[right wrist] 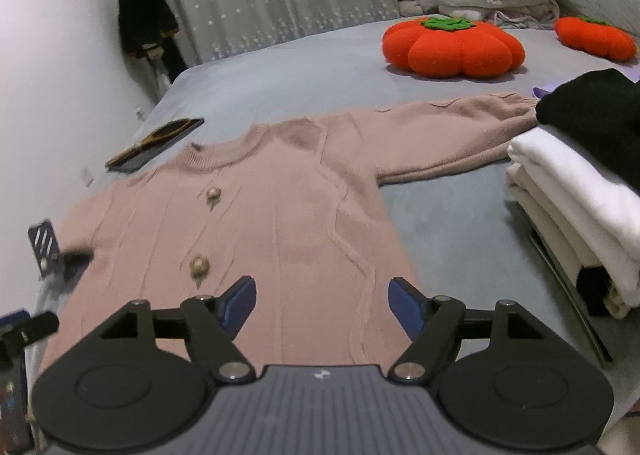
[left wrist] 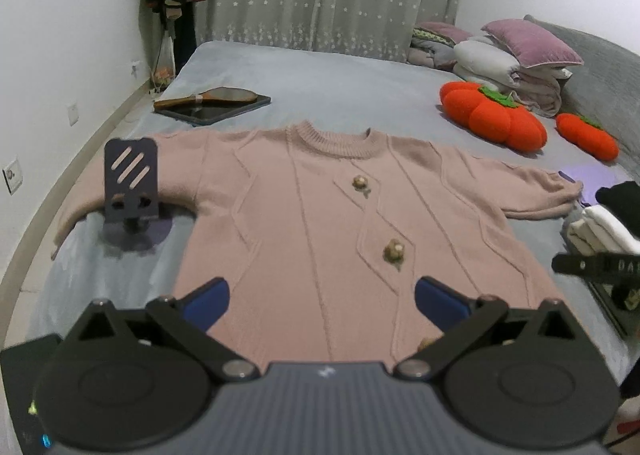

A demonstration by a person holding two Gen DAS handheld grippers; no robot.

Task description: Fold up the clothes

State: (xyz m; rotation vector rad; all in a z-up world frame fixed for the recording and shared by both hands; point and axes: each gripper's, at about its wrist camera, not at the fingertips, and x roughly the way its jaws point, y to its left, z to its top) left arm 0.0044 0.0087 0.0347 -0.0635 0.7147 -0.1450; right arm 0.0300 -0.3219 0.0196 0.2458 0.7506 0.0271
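Note:
A pink knit sweater lies flat, front up, on the grey bed, with both sleeves spread out sideways and small beige flower knots down its front. My left gripper hovers open over the sweater's lower hem with nothing between its blue pads. In the right wrist view the same sweater stretches away, its right sleeve reaching toward a stack of folded clothes. My right gripper is open above the hem's right part, holding nothing.
A dark phone stand sits on the left sleeve. A tablet with a wooden paddle lies further back. Folded white and black clothes are stacked at the right. Orange pumpkin cushions and pillows sit near the headboard.

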